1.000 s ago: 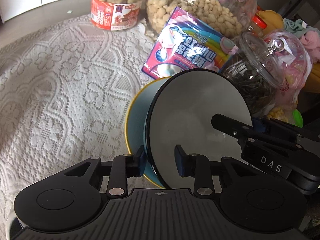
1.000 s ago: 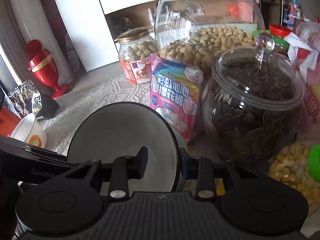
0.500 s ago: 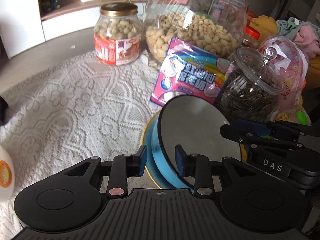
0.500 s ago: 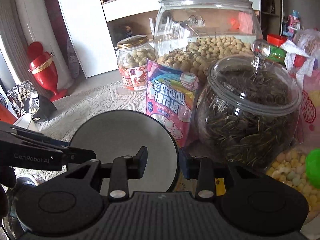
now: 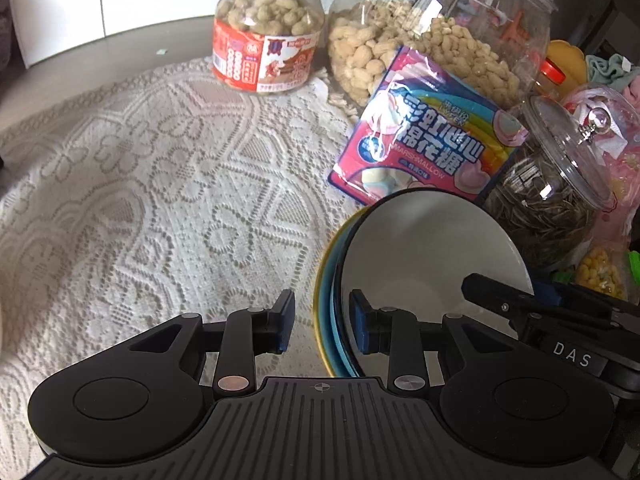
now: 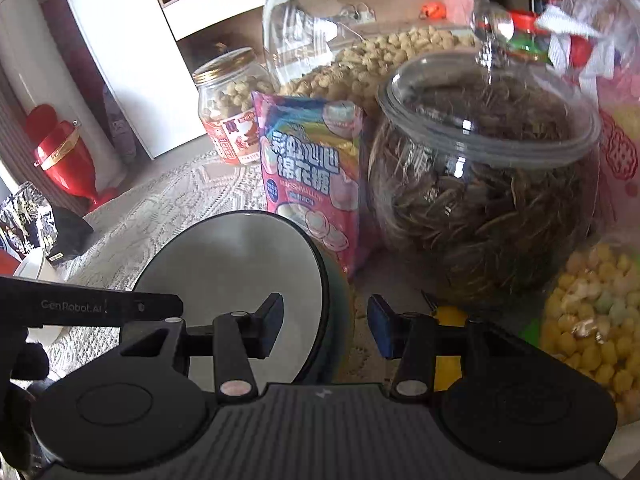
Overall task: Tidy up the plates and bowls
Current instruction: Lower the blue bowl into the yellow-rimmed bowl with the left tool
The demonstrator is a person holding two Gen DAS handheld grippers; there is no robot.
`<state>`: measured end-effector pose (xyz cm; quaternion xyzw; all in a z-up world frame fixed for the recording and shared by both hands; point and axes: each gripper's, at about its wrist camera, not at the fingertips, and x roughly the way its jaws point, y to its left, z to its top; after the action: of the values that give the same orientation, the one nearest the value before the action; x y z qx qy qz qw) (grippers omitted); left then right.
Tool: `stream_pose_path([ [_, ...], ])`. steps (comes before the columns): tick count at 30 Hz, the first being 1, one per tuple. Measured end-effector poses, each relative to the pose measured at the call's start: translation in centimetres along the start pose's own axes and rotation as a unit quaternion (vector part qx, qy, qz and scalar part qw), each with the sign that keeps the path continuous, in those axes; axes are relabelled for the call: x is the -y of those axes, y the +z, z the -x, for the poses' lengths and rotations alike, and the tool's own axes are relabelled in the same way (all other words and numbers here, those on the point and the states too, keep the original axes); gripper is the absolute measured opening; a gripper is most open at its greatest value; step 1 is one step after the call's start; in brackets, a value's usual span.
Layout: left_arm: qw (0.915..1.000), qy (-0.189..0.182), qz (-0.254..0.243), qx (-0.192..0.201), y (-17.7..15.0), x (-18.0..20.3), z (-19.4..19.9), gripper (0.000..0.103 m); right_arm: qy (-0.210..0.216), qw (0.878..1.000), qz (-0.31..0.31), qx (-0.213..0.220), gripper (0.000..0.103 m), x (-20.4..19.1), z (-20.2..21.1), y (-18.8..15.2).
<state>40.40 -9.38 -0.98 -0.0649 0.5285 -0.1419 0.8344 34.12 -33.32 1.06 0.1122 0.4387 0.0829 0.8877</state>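
Observation:
A white bowl with a dark rim (image 5: 424, 248) sits nested in a blue bowl with a yellow rim (image 5: 326, 280) on the lace cloth, at the lower right of the left wrist view. My left gripper (image 5: 322, 326) is open, its jaws astride the near rims of both bowls. My right gripper (image 6: 325, 326) is open too, astride the right rim of the white bowl (image 6: 236, 264); the blue bowl (image 6: 340, 292) shows just outside it. Each gripper shows in the other's view.
A marshmallow bag (image 5: 428, 148), a seed jar with lid (image 5: 560, 200), a big peanut jar (image 5: 420, 40) and a small red-label jar (image 5: 268, 40) stand close behind the bowls. A corn bag (image 6: 592, 312) lies right. A white cup (image 6: 36, 272) stands far left.
Both grippers opened and let go of the white bowl, which went from tilted to sitting lower inside the blue bowl. The left gripper drew back a little.

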Motion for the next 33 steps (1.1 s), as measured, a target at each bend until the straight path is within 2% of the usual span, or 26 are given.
stream_pose_path([
  [5, 0.9987, -0.034, 0.007, -0.037, -0.6, 0.1, -2.1, 0.029, 0.035, 0.998, -0.034, -0.043, 0.049, 0.2, -2.0, -0.5],
  [12, 0.9987, -0.04, 0.007, -0.032, -1.0, -0.7, -1.9, 0.028, 0.034, 0.997, -0.047, -0.044, 0.049, -0.6, -2.1, -0.5],
  [19, 1.0, -0.008, -0.003, -0.001, -1.3, -3.3, 0.6, 0.029, 0.047, 0.997, -0.022, -0.052, 0.049, -3.7, -3.2, -0.2],
  [26, 0.9989, 0.027, 0.034, 0.02, -1.4, -8.3, 2.5, 0.029, 0.079, 0.995, 0.005, -0.067, 0.049, -9.2, -5.4, -0.2],
  [29, 0.998, 0.026, 0.053, 0.02, -1.6, -10.2, 2.9, 0.029, 0.085, 0.994, 0.023, -0.059, 0.049, -11.3, -6.2, -0.5],
  [33, 0.9978, 0.006, 0.063, 0.021, -2.2, -11.2, 3.1, 0.027, 0.083, 0.995, 0.053, -0.027, 0.049, -12.0, -6.2, -1.2],
])
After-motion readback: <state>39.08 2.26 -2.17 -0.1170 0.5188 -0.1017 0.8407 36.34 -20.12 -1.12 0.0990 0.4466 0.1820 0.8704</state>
